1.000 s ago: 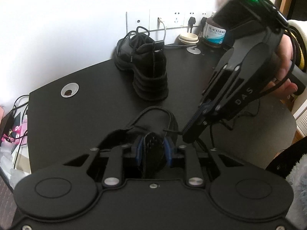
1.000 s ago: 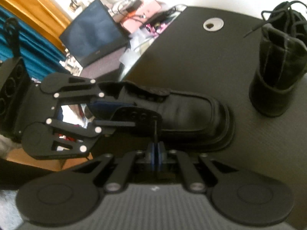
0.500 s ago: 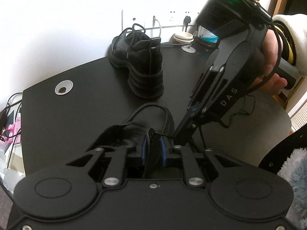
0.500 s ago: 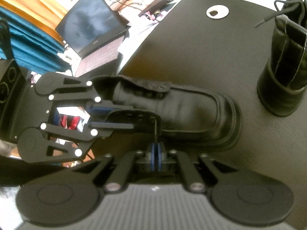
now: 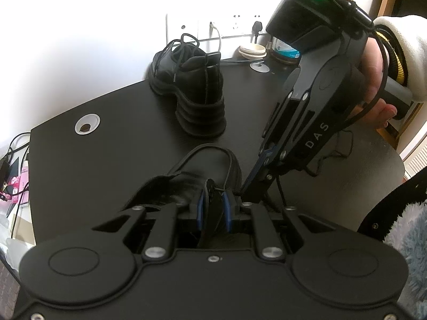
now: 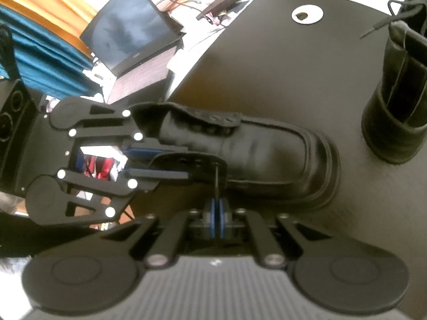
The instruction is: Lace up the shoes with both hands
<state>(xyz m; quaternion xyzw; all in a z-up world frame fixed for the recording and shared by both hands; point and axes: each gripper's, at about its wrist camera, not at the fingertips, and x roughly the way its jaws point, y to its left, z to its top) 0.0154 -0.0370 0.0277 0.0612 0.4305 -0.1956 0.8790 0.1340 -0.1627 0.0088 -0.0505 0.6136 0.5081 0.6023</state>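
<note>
- Off the table's left edge, in the right wrist view, an open laptop [image 6: 133, 34] stands among loose cables, with a teal curtain [image 6: 40, 53] behind it
- A round cable grommet [image 5: 87, 127] is set in the black table [image 5: 133, 138] near its far left corner
- The left gripper [image 5: 213, 209] is closed on the eyelet flap [image 6: 186, 161] of the unlaced shoe [image 6: 267, 157], its blue pads [image 5: 199, 208] pressing the flap from both sides
- That unlaced shoe lies near the table's front edge, toe pointing away from the left gripper, tongue open
- The right gripper [image 6: 216, 217] is pinched narrow on a black shoelace [image 6: 216, 184], which runs straight up from its pads to an eyelet on the held flap
- A second shoe [image 5: 190, 85], black and already laced, stands upright toward the table's far edge, heel facing the left wrist camera, well apart from the first
- A person's hand [image 5: 373, 80] in a pale sleeve grips the right gripper's handle
- At the far right of the table, by the wall sockets, stand a stack of small dishes [image 5: 252, 50] and a labelled jar [image 5: 284, 50]
</note>
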